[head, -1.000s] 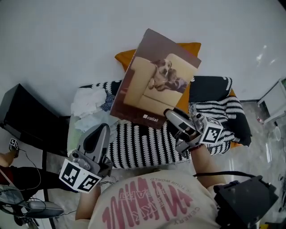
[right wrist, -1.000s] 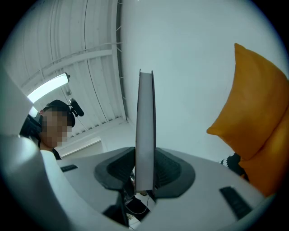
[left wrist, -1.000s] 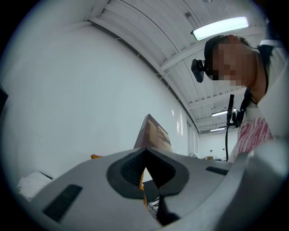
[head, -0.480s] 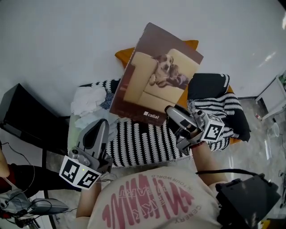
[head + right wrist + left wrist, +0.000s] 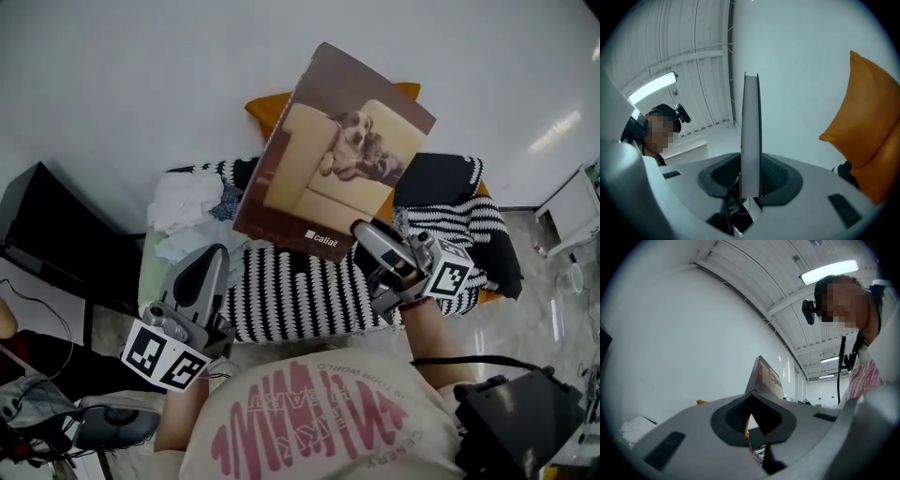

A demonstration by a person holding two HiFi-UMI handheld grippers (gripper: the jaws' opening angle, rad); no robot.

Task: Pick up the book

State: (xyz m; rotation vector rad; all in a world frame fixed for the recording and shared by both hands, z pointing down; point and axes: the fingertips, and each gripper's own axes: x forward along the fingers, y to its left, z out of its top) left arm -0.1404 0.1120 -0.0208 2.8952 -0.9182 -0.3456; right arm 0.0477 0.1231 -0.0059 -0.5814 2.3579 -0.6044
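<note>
While the white wall point(image 5: 122, 84) fills the top of the head view, a black-and-white striped blanket point(image 5: 300, 300) spreads across the middle of the frame. The book point(image 5: 328, 159) is held up off that blanket at centre. Its cover, a picture of dogs on a sofa, faces the camera, and its long axis climbs from lower left to upper right. An orange cushion point(image 5: 267, 111) peeks out behind its upper edge, against the wall, and a white cloth point(image 5: 187, 202) lies at the blanket's left end. The right gripper point(image 5: 367, 242) has its jaws clamped on the book's lower right corner. The left gripper point(image 5: 212, 258), at lower left, is apart from the book, its tips together with nothing between them.

The right gripper view loses the cover entirely: there the book is a thin pale strip, edge-on, standing straight up from between the pads, with the cushion at the right edge. The left gripper view catches the book from the side, a brown slab rising above the closed jaws.
</note>
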